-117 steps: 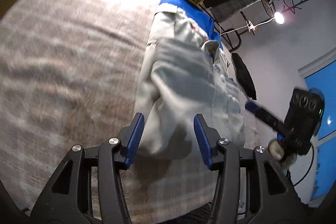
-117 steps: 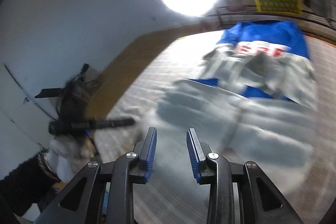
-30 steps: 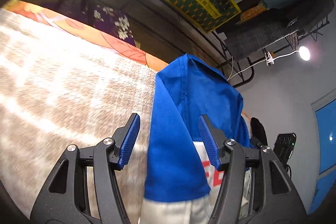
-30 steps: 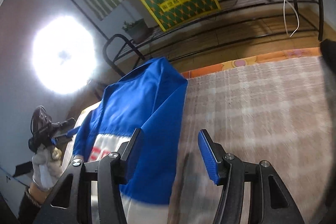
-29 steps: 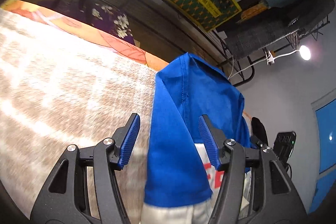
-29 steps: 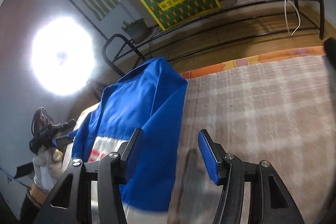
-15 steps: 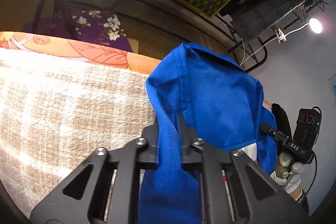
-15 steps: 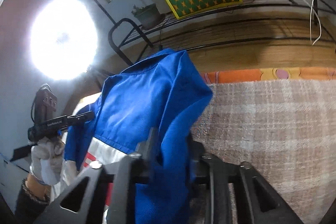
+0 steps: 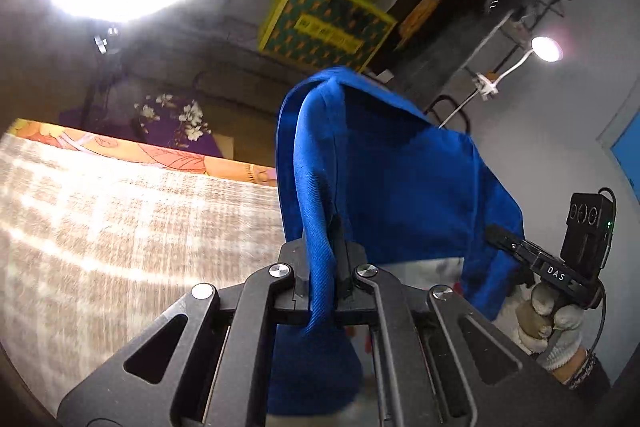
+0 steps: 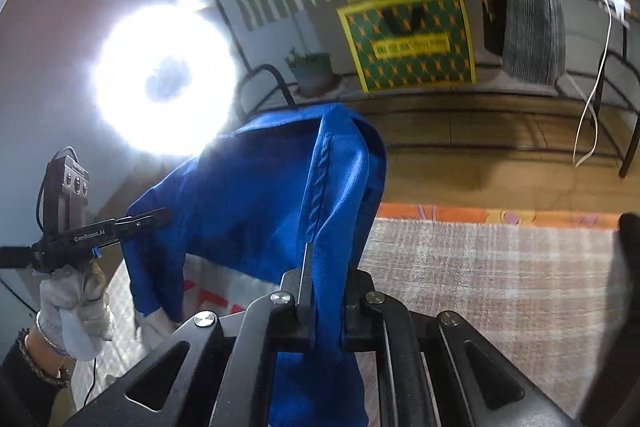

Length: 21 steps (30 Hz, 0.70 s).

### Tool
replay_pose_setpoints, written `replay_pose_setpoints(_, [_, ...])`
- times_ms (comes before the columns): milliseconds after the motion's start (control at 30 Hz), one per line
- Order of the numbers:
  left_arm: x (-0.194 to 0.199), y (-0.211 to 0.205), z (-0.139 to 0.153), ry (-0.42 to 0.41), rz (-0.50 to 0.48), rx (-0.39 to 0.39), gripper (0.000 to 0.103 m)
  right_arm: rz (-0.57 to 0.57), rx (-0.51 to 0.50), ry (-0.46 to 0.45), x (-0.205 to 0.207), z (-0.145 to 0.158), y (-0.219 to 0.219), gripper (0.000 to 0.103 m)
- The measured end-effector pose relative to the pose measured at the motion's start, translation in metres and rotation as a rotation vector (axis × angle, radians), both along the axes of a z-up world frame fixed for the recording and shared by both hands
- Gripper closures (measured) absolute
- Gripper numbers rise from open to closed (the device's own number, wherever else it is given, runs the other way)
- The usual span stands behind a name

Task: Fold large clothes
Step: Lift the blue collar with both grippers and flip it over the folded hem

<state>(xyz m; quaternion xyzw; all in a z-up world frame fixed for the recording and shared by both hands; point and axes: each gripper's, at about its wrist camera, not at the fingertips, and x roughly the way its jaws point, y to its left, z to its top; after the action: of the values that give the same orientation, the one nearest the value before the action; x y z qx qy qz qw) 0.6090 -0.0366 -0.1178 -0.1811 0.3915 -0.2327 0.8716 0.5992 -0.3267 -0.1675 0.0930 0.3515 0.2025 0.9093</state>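
One large garment [image 9: 400,195] of blue cloth with a white lower panel bearing red lettering is seen, and it is gripped at two places. Two black two-finger grippers are counted, each carried in a gloved hand. The left gripper [image 9: 323,263] is clamped on a rolled blue edge of the garment, a fold of which is pinched between its jaws and hangs below them. The right gripper [image 10: 324,291] is clenched likewise on the opposite blue edge [image 10: 332,195], along a stitched seam. The jaws of both have just been closing, with blue cloth between them. In the left wrist view the right gripper [image 9: 500,233] and its white-gloved hand [image 9: 548,319] are visible at the right; in the right wrist view the left gripper [image 10: 158,215] and its gloved hand [image 10: 76,303] are visible at the left.

The garment is held above one beige checked bed cover [image 9: 120,227], whose far edge is bordered by an orange patterned strip [image 9: 160,157]. Open cover is left on the outer side of each gripper. Beyond the far edge stand one yellow-and-green patterned box [image 10: 408,39] on a dark metal rack [image 10: 520,95], one potted plant [image 10: 312,71] and one bright ring lamp [image 10: 164,79].

The blue top edge of the garment is stretched between the two grippers, so its long axis runs from gripper to gripper; the white panel [image 10: 216,283] hangs lower, toward the cover.
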Motion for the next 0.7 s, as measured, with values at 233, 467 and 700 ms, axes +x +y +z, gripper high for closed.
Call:
replay_pose_setpoints(233, [-0.076,0.015,0.037,-0.058,0.001,-0.005,0.101,0.055,-0.041,-0.072,-0.069,0.042,0.015,0.099])
replay_pose_setpoints(467, [-0.165,0.031,0.04,-0.054,-0.001,0.009,0.101,0.111,-0.075,-0.08,-0.156,0.06,0.023,0.1])
replay_pose_setpoints(700, [-0.246,0.047,0.02,-0.037,0.018,0.077,0.101,0.154,-0.112,-0.068,-0.236,0.041,0.032,0.1])
